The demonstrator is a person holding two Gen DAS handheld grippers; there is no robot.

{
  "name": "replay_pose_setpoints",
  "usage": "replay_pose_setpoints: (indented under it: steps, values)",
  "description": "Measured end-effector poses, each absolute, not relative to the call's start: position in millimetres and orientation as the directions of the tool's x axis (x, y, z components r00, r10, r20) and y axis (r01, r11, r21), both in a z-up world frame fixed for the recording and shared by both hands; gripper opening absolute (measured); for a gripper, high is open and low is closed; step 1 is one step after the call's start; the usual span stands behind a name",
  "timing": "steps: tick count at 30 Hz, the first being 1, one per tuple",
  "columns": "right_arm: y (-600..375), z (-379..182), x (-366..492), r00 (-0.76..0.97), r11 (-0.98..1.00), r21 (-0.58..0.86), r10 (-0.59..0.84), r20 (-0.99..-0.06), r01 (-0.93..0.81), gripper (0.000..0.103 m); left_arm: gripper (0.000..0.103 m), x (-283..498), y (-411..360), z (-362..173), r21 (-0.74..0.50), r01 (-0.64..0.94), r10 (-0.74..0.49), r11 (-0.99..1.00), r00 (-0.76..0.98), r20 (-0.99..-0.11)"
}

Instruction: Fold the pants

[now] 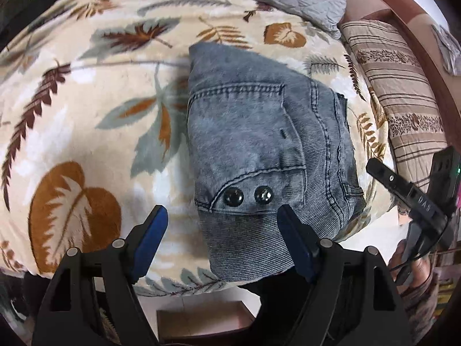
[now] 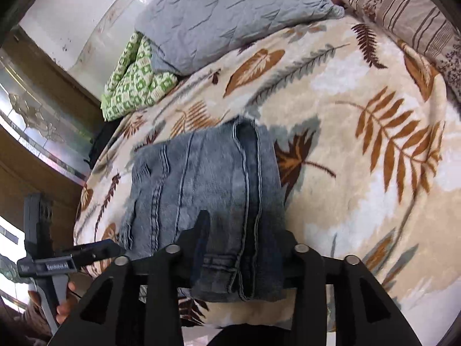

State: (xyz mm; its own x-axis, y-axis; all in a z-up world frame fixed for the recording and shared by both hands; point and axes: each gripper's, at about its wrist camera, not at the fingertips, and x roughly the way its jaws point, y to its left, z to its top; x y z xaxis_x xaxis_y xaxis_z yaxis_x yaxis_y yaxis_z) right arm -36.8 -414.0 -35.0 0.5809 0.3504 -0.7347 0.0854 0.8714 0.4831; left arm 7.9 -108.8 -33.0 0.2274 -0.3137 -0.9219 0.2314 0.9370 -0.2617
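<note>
The left gripper (image 1: 220,222) is held with its blue-padded fingers (image 1: 152,230) spread wide, nothing being clasped between them. The right gripper (image 2: 245,248) is seen at 6 o'clock of its own view; its finger spacing cannot be determined.
</note>
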Motion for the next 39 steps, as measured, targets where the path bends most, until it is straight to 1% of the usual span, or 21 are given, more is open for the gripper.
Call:
replay_pose_setpoints:
  steps: [2,5,7,9,10,13,16,19,22,24,28,33,37,39]
  values:
    - [-416.4,-34.5,-33.5,0.581,0.873,0.478,0.342,-0.739,0.094,0.047,0.079,10.9,-109.1,-31.8,-0.243,0.235,-0.299,0.941,0.240,-0.924]
    - [-420.8,-39.4,-27.5,0.568,0.867,0.484,0.343,-0.748,0.114,0.049,0.079,18.0,-103.7,-32.9,-0.250,0.215,-0.299,0.944,0.234,-0.925]
    - [-424.5,-42.4,-24.2,0.562,0.866,0.484,0.341,-0.754,0.125,0.053,0.079,29.2,-95.9,-31.6,-0.257,0.196,-0.299,0.946,0.233,-0.925]
    - [-430.8,-45.6,-19.9,0.558,0.858,0.493,0.340,-0.757,0.144,0.059,0.079,39.4,-87.1,-32.4,-0.293,0.165,-0.324,0.942,0.216,-0.921]
    - [-434.9,-47.7,-16.9,0.558,0.849,0.505,0.346,-0.754,0.156,0.061,0.079,49.1,-80.1,-36.0,-0.341,0.135,-0.361,0.930,0.178,-0.915]
    - [-444.2,-55.7,-8.2,0.554,0.818,0.547,0.375,-0.743,0.179,0.067,0.079,63.9,-72.3,-45.9,-0.435,0.068,-0.440,0.898,0.108,-0.891]
    - [-447.1,-66.8,2.7,0.540,0.792,0.581,0.410,-0.735,0.189,0.067,0.079,72.4,-78.4,-51.3,-0.449,0.063,-0.453,0.891,0.092,-0.887]
    - [-440.7,-78.9,13.5,0.516,0.757,0.636,0.488,-0.704,0.150,0.067,0.079,77.9,-89.3,-60.4,-0.493,0.054,-0.495,0.868,0.046,-0.868]
    - [-428.7,-87.5,18.9,0.471,0.746,0.657,0.542,-0.696,0.112,0.068,0.079,82.3,-101.1,-73.7,-0.525,0.024,-0.525,0.851,-0.010,-0.851]
    - [-424.8,-84.4,18.3,0.475,0.737,0.673,0.570,-0.671,0.065,0.072,0.079,80.1,-107.8,-76.0,-0.526,0.036,-0.525,0.850,-0.016,-0.851]
    - [-424.3,-89.9,20.1,0.447,0.748,0.661,0.575,-0.685,0.052,0.072,0.083,80.3,-120.4,-81.9,-0.507,0.057,-0.507,0.860,-0.005,-0.862]
    - [-425.3,-96.4,20.2,0.459,0.731,0.681,0.594,-0.660,0.033,0.074,0.087,87.6,-123.1,-84.9,-0.542,0.034,-0.542,0.840,-0.010,-0.841]
    - [-432.7,-102.3,18.5,0.486,0.696,0.718,0.619,-0.617,0.025,0.074,0.091,89.0,-126.7,-86.2,-0.553,0.022,-0.553,0.833,-0.016,-0.833]
    - [-431.9,-102.5,18.1,0.487,0.699,0.715,0.613,-0.623,0.036,0.073,0.091,88.7,-127.2,-86.1,-0.549,0.022,-0.549,0.836,-0.012,-0.836]
